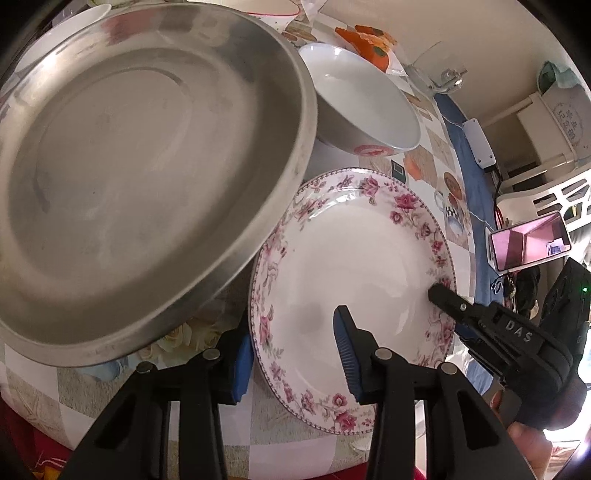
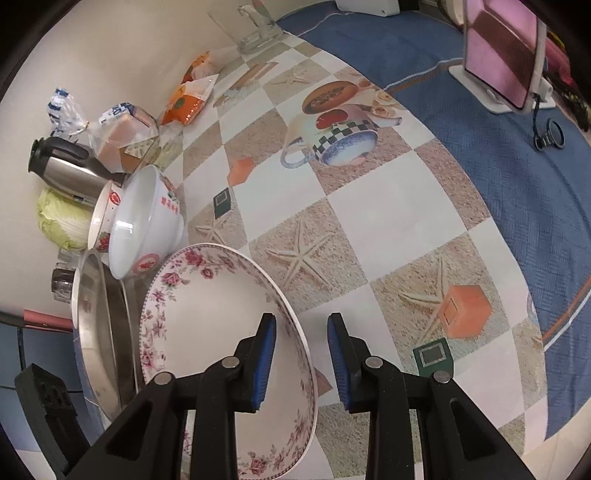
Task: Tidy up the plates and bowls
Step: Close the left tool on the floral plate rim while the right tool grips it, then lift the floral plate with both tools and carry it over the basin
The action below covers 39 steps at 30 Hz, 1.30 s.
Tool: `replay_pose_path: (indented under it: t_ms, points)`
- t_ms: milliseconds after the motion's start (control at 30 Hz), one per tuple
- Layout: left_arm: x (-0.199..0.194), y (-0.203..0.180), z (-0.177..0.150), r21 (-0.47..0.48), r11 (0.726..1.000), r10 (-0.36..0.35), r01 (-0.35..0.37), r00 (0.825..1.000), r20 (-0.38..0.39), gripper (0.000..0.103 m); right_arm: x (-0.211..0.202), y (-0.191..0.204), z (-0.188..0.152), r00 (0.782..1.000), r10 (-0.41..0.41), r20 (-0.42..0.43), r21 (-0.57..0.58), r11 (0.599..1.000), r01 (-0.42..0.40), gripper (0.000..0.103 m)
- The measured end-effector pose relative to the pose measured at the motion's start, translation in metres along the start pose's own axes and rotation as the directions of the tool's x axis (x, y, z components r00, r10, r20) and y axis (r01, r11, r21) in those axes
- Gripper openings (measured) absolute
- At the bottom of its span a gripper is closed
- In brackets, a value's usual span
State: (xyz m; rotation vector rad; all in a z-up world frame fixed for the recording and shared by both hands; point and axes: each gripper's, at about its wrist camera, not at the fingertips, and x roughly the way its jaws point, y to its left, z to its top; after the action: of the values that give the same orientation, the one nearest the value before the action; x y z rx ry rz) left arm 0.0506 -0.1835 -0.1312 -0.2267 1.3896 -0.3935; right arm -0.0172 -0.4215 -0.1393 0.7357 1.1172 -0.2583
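Observation:
A white plate with a pink flower border (image 1: pixel 354 266) lies on the checked tablecloth (image 2: pixel 388 221). My left gripper (image 1: pixel 291 358) straddles the plate's left rim, one blue pad outside the rim and one over the plate's inside, with a gap showing. My right gripper (image 2: pixel 303 358) straddles the opposite rim (image 2: pixel 295 325), and neither pad touches it. One of its black fingers (image 1: pixel 448 301) shows over the plate's right edge. A wide steel dish (image 1: pixel 147 184) overlaps the plate's left side. Behind stands a white bowl (image 1: pixel 362 103), nested in a second bowl (image 2: pixel 101 218).
Along the wall stand a steel kettle (image 2: pixel 70 166), a cabbage (image 2: pixel 62 221), bagged bread (image 2: pixel 125 133), an orange packet (image 2: pixel 188 99) and a glass jug (image 2: pixel 255 29). A phone on a stand (image 2: pixel 502 55) sits on the blue cloth (image 2: pixel 517 221) at the right.

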Motion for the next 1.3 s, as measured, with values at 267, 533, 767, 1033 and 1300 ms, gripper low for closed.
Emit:
replay_pose_path:
  t_ms: [267, 533, 767, 1033, 1300]
  points:
    - [0.003, 0.011, 0.005, -0.052, 0.998, -0.017, 0.018, 1.000, 0.010, 0.019, -0.005, -0.007, -0.001, 1.000, -0.021, 0.011, 0.030, 0.999, 0.021, 0.022]
    - [0.002, 0.009, 0.004, -0.028, 0.999, -0.044, 0.044, 0.999, 0.031, 0.019, -0.002, -0.012, 0.001, 1.000, 0.000, 0.018, 0.036, 0.999, -0.001, 0.021]
    - [0.007, -0.005, 0.009, 0.033, 0.999, -0.025, 0.023, 0.998, 0.060, 0.018, -0.002, -0.001, 0.003, 0.999, -0.047, 0.019, -0.035, 0.998, 0.048, 0.018]
    - [0.010, -0.016, 0.011, 0.081, 0.996, -0.043, 0.038, 0.997, 0.058, 0.018, -0.022, 0.001, 0.004, 0.995, -0.057, 0.080, -0.068, 0.996, 0.062, 0.016]
    - [-0.002, -0.034, 0.008, 0.188, 0.982, -0.047, 0.027, 0.994, 0.099, 0.018, -0.039, -0.003, 0.001, 0.991, -0.067, 0.117, -0.072, 0.995, 0.076, 0.016]
